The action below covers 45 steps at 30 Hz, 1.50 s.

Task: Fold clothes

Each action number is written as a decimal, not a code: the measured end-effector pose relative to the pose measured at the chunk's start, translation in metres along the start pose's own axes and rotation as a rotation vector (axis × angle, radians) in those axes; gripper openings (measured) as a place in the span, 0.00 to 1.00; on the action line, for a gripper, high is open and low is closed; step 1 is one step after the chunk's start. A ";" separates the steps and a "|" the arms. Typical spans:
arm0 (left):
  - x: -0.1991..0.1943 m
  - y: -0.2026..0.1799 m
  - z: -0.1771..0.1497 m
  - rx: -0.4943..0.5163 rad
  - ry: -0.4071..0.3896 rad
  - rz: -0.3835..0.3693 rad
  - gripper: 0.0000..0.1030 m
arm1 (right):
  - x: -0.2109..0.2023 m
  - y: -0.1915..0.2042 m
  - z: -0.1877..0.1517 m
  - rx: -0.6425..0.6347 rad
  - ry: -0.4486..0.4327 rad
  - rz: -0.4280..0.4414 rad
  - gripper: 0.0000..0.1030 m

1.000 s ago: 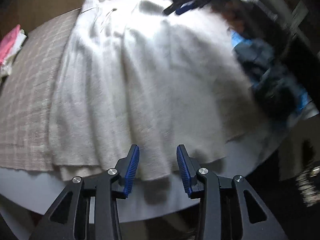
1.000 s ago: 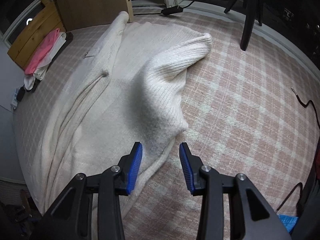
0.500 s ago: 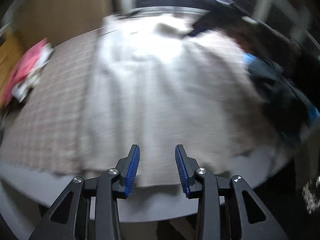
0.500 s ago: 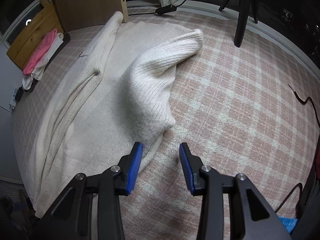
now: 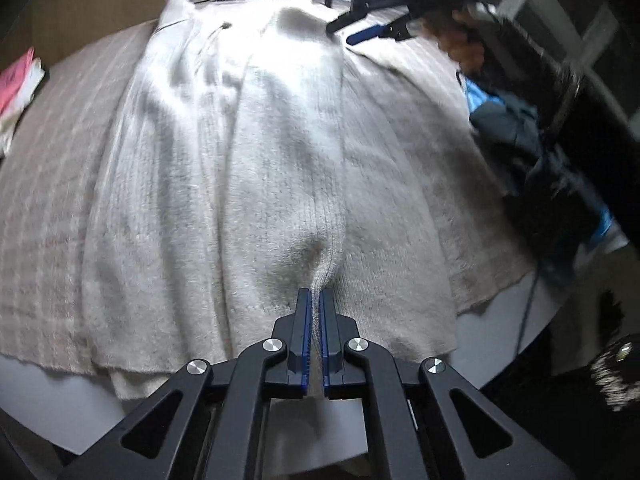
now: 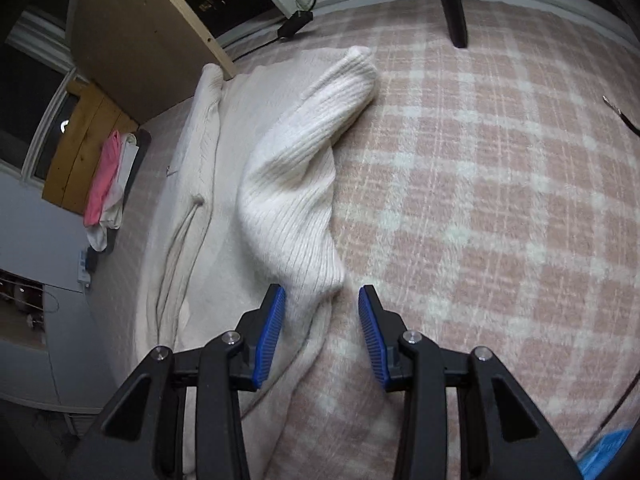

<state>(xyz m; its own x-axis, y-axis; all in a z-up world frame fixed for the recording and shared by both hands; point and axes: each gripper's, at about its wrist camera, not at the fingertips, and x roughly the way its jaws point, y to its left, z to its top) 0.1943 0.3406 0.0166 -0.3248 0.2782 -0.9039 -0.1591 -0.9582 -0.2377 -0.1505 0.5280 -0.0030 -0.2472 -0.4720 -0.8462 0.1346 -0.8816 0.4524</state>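
Note:
A cream knitted sweater (image 5: 248, 160) lies spread on a pink plaid blanket (image 5: 48, 160). My left gripper (image 5: 315, 300) is at the sweater's near hem; its jaws are closing, and the blue pads press a raised pinch of the knit between them. In the right wrist view a ribbed sleeve (image 6: 296, 184) lies folded over the body of the sweater. My right gripper (image 6: 320, 328) stands open astride the sleeve's near fold, its pads apart from each other. At the sweater's far side in the left view, the right gripper (image 5: 354, 29) is held by a hand.
Pink and white clothes (image 6: 104, 184) lie at the blanket's left edge beside a wooden board (image 6: 132, 32). A black stand leg (image 6: 452, 8) and a cable (image 6: 620, 112) sit on the blanket (image 6: 480, 200). Dark and blue clothes (image 5: 520, 132) are piled at the right.
The left gripper came in over the hem and shut on a pinch of knit. The right gripper rolled and moved up to the sleeve's fold, still open.

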 end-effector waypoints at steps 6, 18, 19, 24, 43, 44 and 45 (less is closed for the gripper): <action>-0.026 -0.005 0.007 -0.032 -0.042 -0.106 0.03 | 0.003 0.027 -0.009 -0.049 -0.033 0.001 0.10; 0.004 -0.052 0.006 0.038 0.044 -0.168 0.23 | 0.000 0.005 -0.004 -0.054 -0.003 -0.106 0.21; -0.007 -0.047 0.007 0.013 0.008 -0.162 0.25 | -0.005 0.005 -0.004 -0.058 -0.020 -0.116 0.23; 0.000 -0.045 0.017 0.039 -0.011 -0.113 0.25 | -0.027 0.012 -0.005 -0.083 -0.129 -0.072 0.24; 0.018 -0.033 0.024 0.092 0.080 -0.100 0.26 | 0.041 -0.018 0.072 0.080 -0.159 0.098 0.41; 0.018 -0.031 0.024 0.089 0.080 -0.107 0.26 | 0.045 -0.012 0.075 0.066 -0.168 0.098 0.39; 0.017 -0.029 0.023 0.087 0.079 -0.114 0.26 | 0.045 -0.003 0.076 0.035 -0.182 0.095 0.30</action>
<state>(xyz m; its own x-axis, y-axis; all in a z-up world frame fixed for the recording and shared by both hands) 0.1716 0.3751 0.0163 -0.2261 0.3751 -0.8990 -0.2716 -0.9106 -0.3116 -0.2350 0.5091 -0.0211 -0.4047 -0.5426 -0.7361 0.1326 -0.8312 0.5399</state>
